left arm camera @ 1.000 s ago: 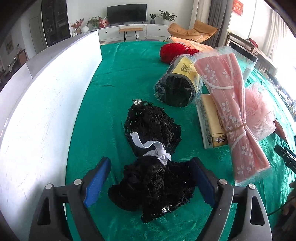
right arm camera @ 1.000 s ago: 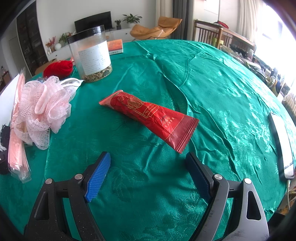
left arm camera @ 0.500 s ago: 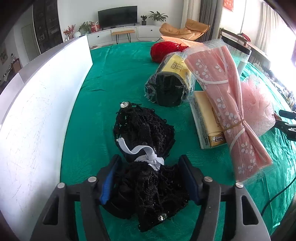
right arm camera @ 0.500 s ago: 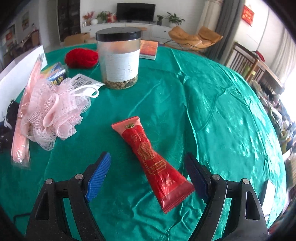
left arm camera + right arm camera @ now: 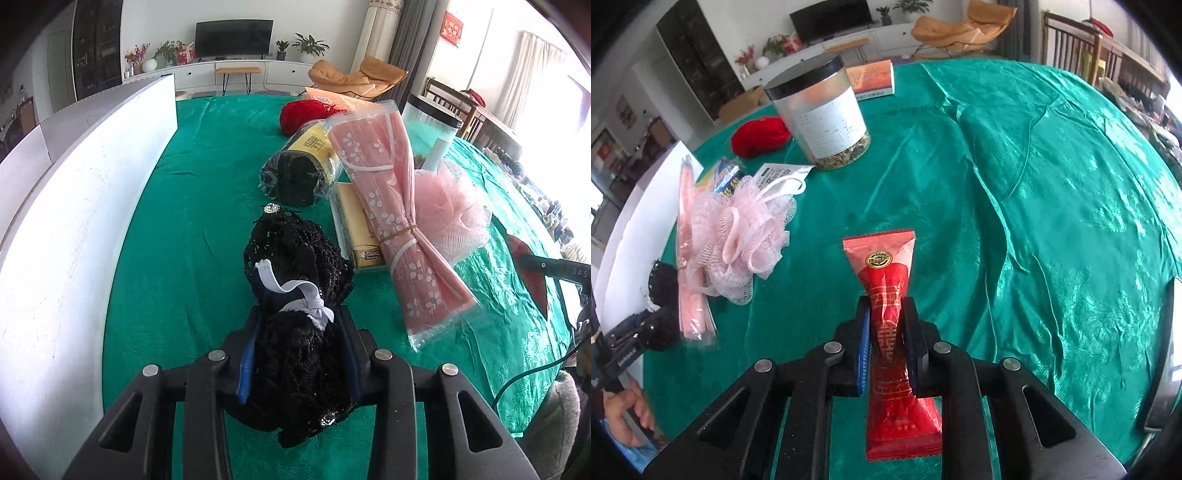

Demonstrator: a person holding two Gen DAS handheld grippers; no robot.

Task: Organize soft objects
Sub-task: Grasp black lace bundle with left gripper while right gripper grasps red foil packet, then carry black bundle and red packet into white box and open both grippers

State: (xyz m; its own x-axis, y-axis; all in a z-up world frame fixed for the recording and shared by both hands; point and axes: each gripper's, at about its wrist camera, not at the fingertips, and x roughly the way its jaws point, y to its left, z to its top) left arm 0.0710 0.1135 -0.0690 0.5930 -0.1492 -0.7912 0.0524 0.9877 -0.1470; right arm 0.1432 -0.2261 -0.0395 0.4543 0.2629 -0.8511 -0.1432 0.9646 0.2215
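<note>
Both grippers have something right now. The left gripper [image 5: 298, 345] has its jaws squeezed in on the near half of the black lace bundle [image 5: 295, 295], the one tied with a white elastic band [image 5: 295, 291], lying on the green worktop [image 5: 192, 206] next to the white board [image 5: 74, 206]. The right gripper [image 5: 886, 343] is clamped around the middle of the red snack packet [image 5: 892, 332], pinching it in. The pink mesh pouf [image 5: 738, 236] and the pink wrapped pack [image 5: 388, 206] sit between the two.

Green-clothed table [image 5: 1015, 177] — jar [image 5: 822, 110], loofah [image 5: 738, 236].
</note>
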